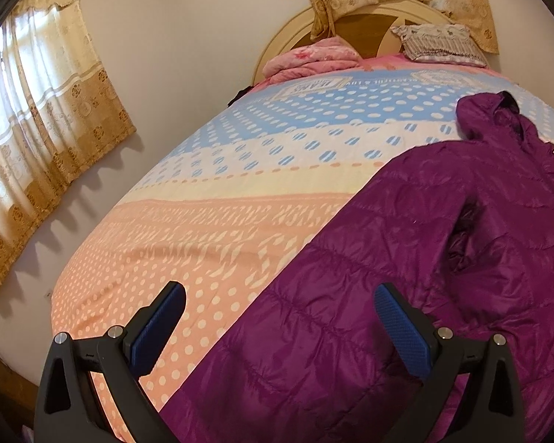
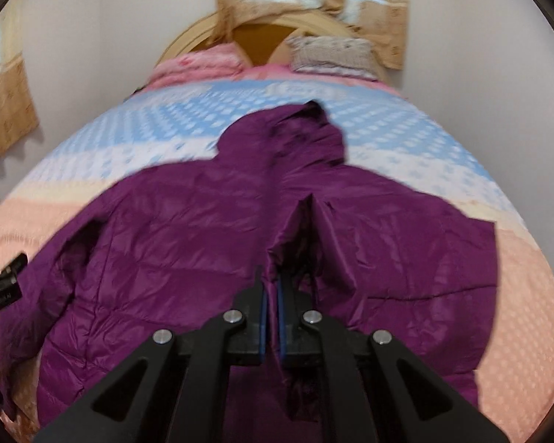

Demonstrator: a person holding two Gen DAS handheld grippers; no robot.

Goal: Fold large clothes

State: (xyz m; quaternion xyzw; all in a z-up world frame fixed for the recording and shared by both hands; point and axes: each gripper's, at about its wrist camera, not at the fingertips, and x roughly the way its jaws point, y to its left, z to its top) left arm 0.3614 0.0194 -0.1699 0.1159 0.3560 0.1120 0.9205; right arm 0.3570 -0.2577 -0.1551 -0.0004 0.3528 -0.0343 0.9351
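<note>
Purple jacket [image 2: 188, 243] lies spread mid-frame on bed [image 2: 517, 295]. My right gripper [image 2: 271, 288] pinches its raised front edge; left gripper [image 1: 277, 313] gapes wide, empty. Next, I judge: carry fold across.

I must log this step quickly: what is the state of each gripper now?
Left gripper: open, holding nothing, above the purple quilted puffer jacket.
Right gripper: shut on a fold of the jacket.
</note>
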